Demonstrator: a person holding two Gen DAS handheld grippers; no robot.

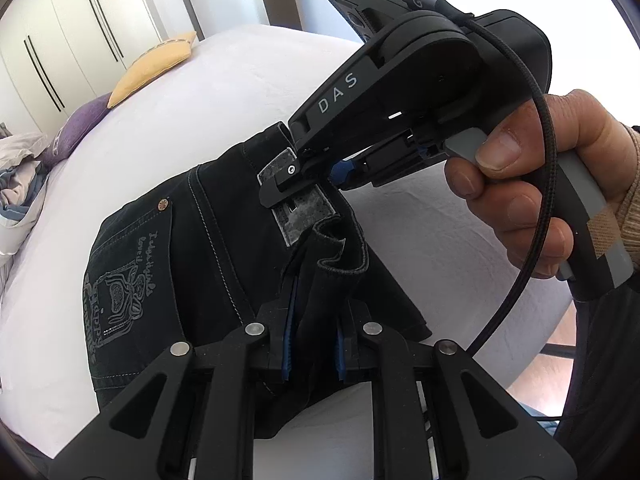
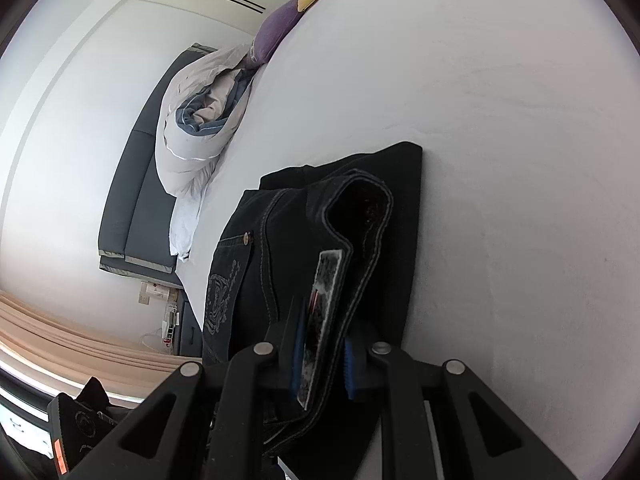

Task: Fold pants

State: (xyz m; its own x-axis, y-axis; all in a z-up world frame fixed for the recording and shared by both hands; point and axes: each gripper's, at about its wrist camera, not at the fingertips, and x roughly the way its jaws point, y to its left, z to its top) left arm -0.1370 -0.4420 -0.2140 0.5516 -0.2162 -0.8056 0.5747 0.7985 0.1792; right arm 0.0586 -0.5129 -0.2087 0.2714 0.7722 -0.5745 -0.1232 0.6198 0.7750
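Observation:
Black jeans (image 1: 208,240) with pale stitching and an embroidered back pocket lie partly folded on the white bed (image 1: 224,92). My left gripper (image 1: 314,344) is shut on a bunched edge of the waistband, held above the bed. My right gripper (image 1: 280,184) comes in from the upper right and is shut on the waistband at its grey label patch (image 1: 304,212). In the right wrist view the right gripper (image 2: 322,360) clamps the waistband and label (image 2: 324,320), and the jeans (image 2: 256,248) hang folded over the bed (image 2: 500,120).
A yellow pillow (image 1: 156,66) and a purple pillow (image 1: 78,126) lie at the head of the bed. A rolled duvet (image 2: 200,120) lies along the bed's edge. White wardrobes (image 1: 72,28) stand behind. The bed's edge and floor (image 1: 540,372) show at lower right.

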